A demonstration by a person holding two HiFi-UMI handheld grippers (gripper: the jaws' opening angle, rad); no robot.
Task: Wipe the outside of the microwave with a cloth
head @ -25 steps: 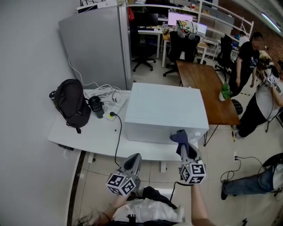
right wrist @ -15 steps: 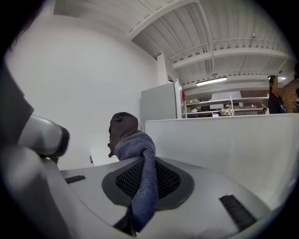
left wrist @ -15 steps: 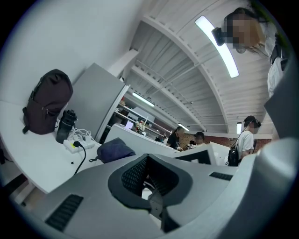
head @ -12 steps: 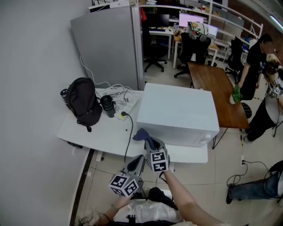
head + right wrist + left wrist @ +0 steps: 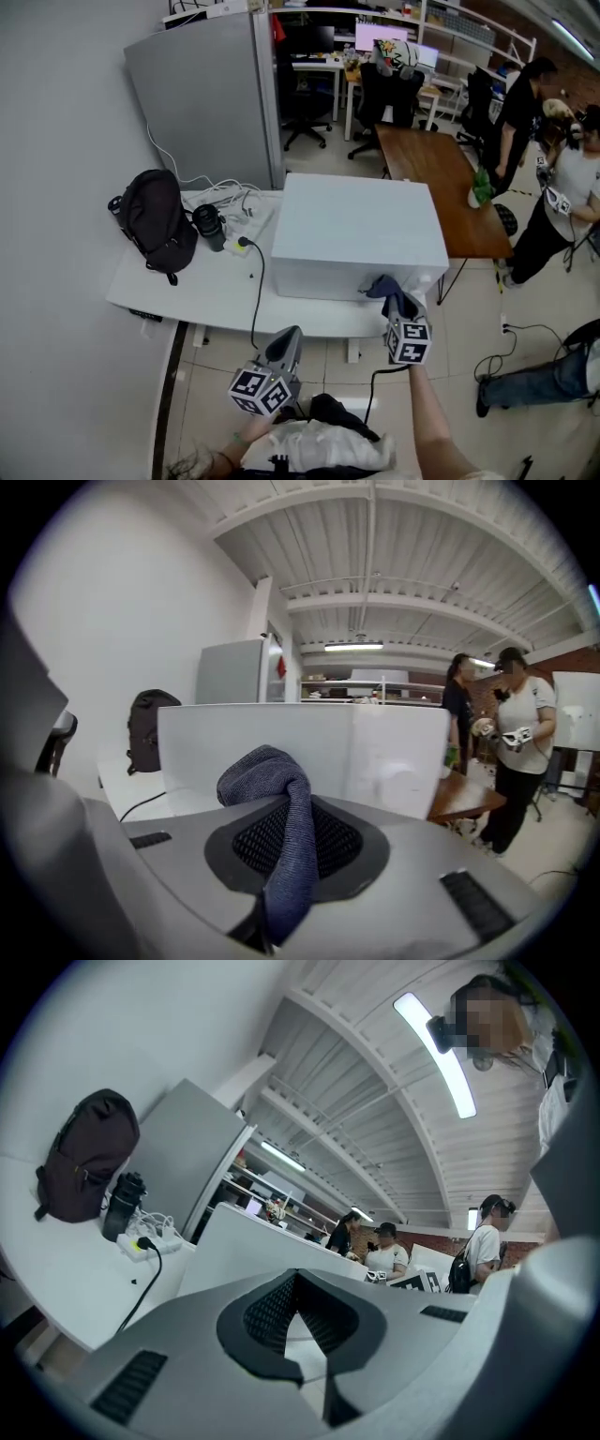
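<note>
Left gripper [image 5: 287, 339] pressed together on nothing, idle low in front of the desk [image 5: 187, 291]. Microwave [image 5: 356, 225] sits on the desk. Right gripper [image 5: 397, 302] is pinching the blue cloth [image 5: 381, 285] at the microwave's front right corner, contact unclear. Looks like the front-face wipe; next, press the cloth on and sweep across
</note>
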